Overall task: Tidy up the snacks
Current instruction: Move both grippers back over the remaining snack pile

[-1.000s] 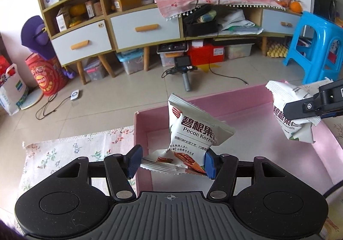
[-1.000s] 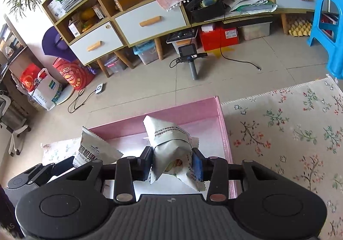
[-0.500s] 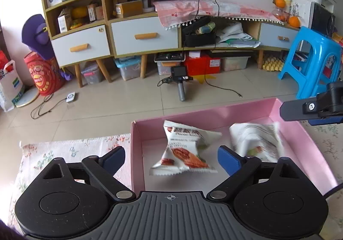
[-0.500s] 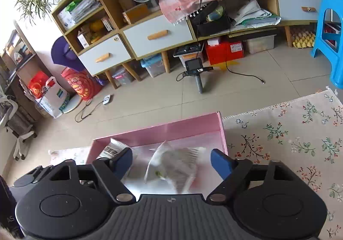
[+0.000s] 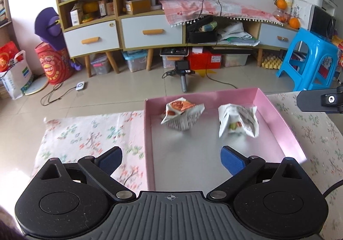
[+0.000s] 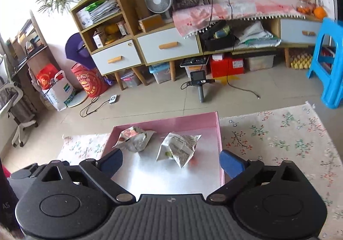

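Note:
Two white pecan snack packets lie inside a pink box with a silvery floor. The left packet lies near the box's far left corner, and the right packet lies beside it. Both show in the right wrist view, left packet and right packet, in the same box. My left gripper is open and empty, raised above the box's near left wall. My right gripper is open and empty above the box's near part; its body shows at the right edge of the left wrist view.
The box sits on a floral cloth that covers the table, also seen right of the box. Beyond the table edge is tiled floor with a handheld camera rig, cables, a cabinet and a blue stool.
Both grippers opened and let go of their packets, which dropped into the pink box. Both grippers have since pulled back and up from the box.

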Motion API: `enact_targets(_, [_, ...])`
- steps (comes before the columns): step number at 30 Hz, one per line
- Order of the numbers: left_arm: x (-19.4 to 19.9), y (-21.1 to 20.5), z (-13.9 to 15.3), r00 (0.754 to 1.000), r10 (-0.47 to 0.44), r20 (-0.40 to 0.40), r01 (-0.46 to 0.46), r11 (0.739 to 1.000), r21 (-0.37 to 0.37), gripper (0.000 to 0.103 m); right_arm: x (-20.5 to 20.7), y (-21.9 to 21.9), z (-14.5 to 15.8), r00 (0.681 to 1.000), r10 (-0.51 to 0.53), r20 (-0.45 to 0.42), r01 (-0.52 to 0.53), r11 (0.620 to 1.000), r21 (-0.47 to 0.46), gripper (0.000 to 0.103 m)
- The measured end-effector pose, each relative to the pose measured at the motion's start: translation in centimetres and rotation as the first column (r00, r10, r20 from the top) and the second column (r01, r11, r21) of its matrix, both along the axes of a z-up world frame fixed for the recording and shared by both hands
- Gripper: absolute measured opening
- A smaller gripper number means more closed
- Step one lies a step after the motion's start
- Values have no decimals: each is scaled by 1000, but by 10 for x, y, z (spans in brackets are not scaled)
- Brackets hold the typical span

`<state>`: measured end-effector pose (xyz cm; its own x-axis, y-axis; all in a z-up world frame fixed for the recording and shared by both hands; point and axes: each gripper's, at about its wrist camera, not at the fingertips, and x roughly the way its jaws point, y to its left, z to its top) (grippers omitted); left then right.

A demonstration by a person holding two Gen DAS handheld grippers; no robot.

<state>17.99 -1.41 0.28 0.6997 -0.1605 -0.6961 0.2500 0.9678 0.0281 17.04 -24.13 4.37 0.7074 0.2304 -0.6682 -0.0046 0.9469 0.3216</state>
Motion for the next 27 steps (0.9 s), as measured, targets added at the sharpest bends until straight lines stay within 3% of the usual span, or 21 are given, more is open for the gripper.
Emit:
enact_targets(14, [-64,17,13,999,8,-36,-7,1000,25,99,-58,11,14,999,22,24,-22,1000,-17,94])
enact_targets(27, [-120,26,0,999,17,-33,-15,998,58,99,-104,31,10,994,84,64,-74,986,-147,95])
